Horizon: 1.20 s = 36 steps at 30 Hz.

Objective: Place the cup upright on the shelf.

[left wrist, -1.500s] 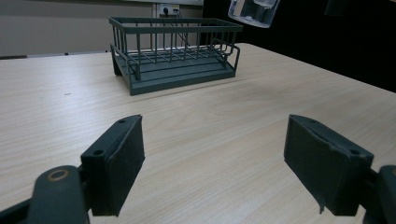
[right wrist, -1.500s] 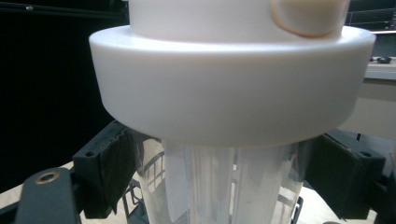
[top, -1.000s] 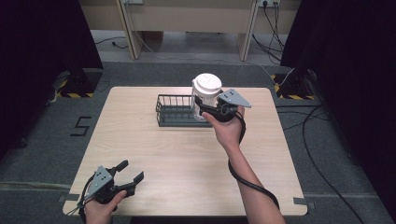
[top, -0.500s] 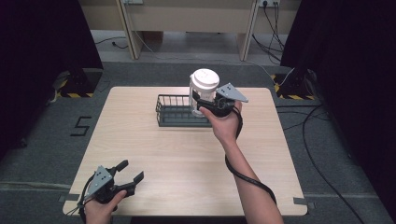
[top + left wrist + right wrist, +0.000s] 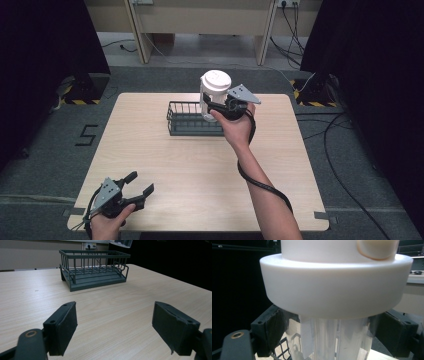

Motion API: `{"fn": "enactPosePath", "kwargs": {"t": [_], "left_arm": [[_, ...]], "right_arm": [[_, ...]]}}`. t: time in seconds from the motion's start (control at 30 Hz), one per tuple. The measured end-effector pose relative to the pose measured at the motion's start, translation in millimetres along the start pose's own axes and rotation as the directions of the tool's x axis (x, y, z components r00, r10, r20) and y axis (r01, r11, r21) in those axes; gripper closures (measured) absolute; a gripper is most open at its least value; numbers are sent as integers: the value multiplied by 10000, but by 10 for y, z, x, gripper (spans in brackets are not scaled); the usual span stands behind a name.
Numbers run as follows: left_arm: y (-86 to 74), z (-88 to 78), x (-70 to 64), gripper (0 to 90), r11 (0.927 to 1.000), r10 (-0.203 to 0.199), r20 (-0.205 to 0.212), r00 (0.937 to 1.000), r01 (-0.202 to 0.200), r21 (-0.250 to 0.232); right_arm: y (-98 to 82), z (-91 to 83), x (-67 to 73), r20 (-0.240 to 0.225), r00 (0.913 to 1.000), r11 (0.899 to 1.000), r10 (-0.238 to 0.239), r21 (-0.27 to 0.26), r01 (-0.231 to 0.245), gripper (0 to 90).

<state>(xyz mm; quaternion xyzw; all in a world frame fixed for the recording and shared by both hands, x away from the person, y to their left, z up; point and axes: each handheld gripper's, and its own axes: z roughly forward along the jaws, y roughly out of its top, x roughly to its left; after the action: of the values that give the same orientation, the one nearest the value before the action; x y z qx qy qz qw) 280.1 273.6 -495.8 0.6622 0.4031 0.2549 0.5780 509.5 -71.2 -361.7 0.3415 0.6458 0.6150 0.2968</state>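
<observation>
A clear jar with a white lid hangs above the right end of the dark wire basket, with my right gripper shut on its clear body. In the right gripper view the white lid looms large and both black pads press the clear wall just below it. My left gripper rests open near the table's front left corner, nothing between its jaws. In the left gripper view its gripper points across bare wood at the basket.
The light wooden table stands on grey carpet, with dark curtains at both sides. Cables trail on the floor at the right. A wooden desk frame stands beyond the far edge.
My right gripper has carried the jar up and slightly left, over the basket's right end. The left gripper has stayed in place, open.
</observation>
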Motion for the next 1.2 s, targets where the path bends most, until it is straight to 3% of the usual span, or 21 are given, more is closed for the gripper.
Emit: {"fn": "enactPosePath", "kwargs": {"t": [1.2], "left_arm": [[2, 1, 1, 195, 10000, -34, 47, 10000, 34, -31]], "right_arm": [[7, 360, -28, 117, 9997, 9992, 228, 332, -232, 170]]}}
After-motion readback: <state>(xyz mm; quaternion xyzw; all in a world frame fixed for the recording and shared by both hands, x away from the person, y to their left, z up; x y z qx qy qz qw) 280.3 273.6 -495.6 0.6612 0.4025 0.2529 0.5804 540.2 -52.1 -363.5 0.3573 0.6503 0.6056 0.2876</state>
